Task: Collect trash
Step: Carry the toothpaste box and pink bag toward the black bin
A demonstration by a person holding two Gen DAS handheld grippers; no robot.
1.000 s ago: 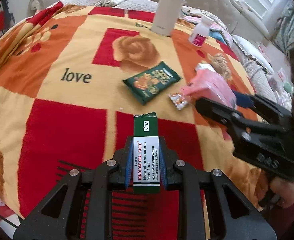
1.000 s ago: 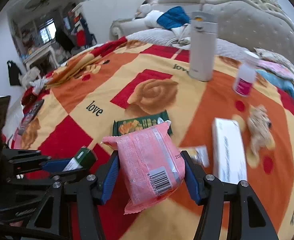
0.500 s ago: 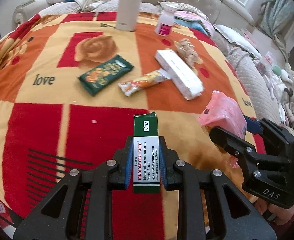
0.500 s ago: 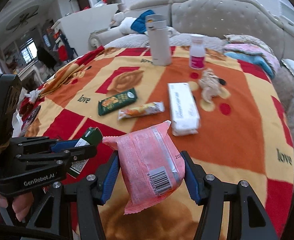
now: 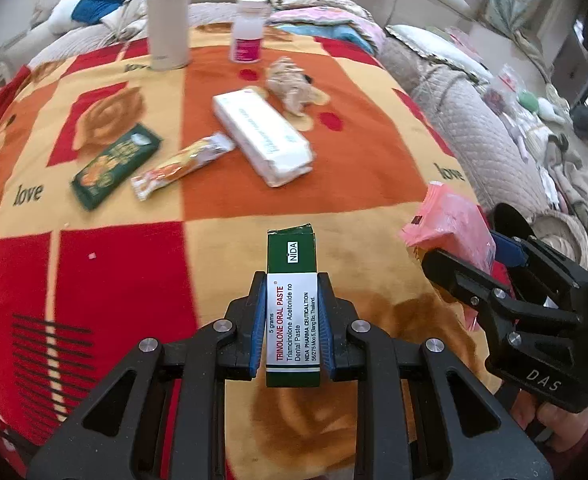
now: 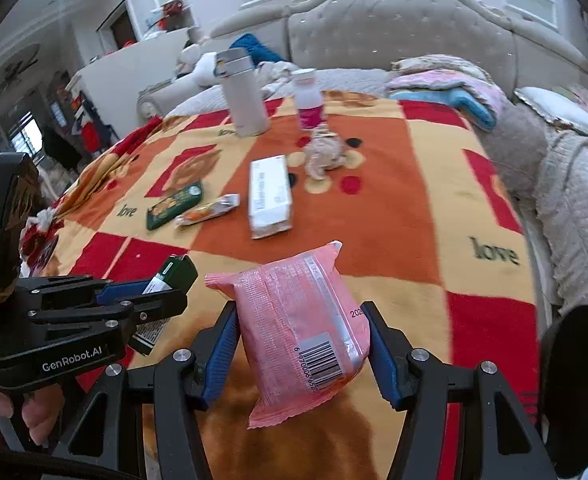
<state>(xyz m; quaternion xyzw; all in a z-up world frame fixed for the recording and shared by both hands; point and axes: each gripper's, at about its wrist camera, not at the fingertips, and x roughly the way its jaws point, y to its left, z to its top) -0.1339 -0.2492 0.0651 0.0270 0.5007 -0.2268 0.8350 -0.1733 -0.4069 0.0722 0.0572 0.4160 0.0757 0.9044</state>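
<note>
My left gripper [image 5: 292,292] is shut on a small green and white oral paste box [image 5: 292,308], held above the blanket. The same box [image 6: 170,280] shows at the left of the right wrist view. A pink snack packet [image 6: 297,320] with a barcode sits clamped between the blue pads of my right gripper [image 6: 299,322]; the packet [image 5: 449,220] also appears at the right of the left wrist view. On the bed lie a green snack wrapper [image 5: 118,168], an orange bar wrapper [image 5: 182,166], a white packet [image 5: 262,136] and a crumpled tissue [image 5: 290,84].
A white flask [image 5: 168,16] and a small bottle with a pink label [image 5: 247,32] stand near the headboard. The red, orange and yellow blanket [image 5: 94,280] covers the bed. A quilted grey spread [image 6: 573,200] and folded cloths lie at the right edge.
Both grippers have swung rightwards over the bed, each keeping its item. The wrappers and white packet now sit farther left and farther off in both views.
</note>
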